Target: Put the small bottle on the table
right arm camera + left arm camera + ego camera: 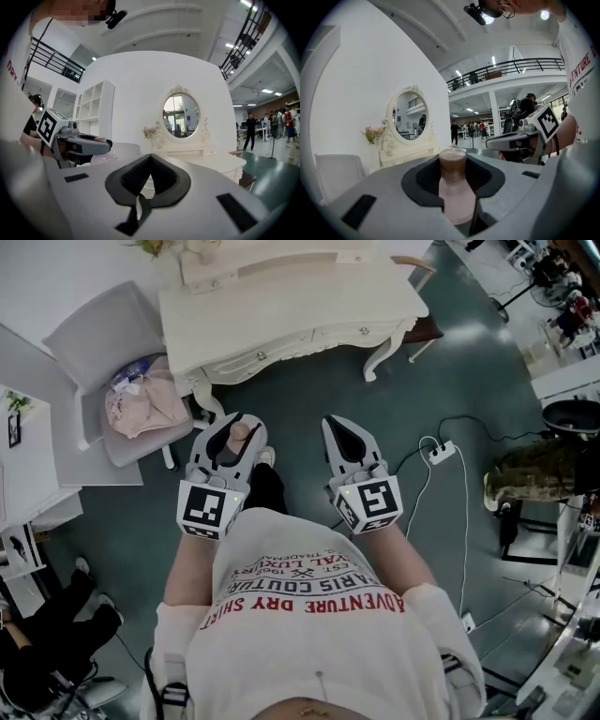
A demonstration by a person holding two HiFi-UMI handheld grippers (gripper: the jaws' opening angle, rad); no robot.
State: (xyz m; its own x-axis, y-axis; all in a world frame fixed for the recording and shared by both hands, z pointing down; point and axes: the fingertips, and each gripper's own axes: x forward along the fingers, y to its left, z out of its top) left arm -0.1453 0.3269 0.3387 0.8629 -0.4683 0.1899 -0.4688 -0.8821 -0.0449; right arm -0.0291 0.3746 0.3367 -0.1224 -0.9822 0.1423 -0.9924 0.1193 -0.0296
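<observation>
The small bottle [454, 187] sits upright in your left gripper [242, 420], whose jaws are clenched on its pale pink body, with the brownish cap [453, 159] rising just above the dark pads (the body is opaque, so you cannot tell what is inside). You hold it low in front of you, over the teal floor [309, 399] and short of the table [281, 306]. Your right gripper [339, 427] is level with it at 3 o'clock, a little apart, with its jaws closed on each other and holding nothing. The table stands at 12 o'clock, its curved front edge and drawers facing you, its cream top bare along the near side, and a band of floor lies between the gripper tips and that edge. An oval mirror [181, 116] stands at the table's far side with a small bunch of flowers [150, 131] beside it. At 10 o'clock a pale chair [94, 334] is just beside the table's left corner, and a pink cloth bundle [141, 404] lies on its seat. At 2 o'clock a power strip [441, 452] lies on the floor with its cables trailing back toward you. White walls close the room behind the table, and a white shelf unit [96, 112] stands off to the left.
</observation>
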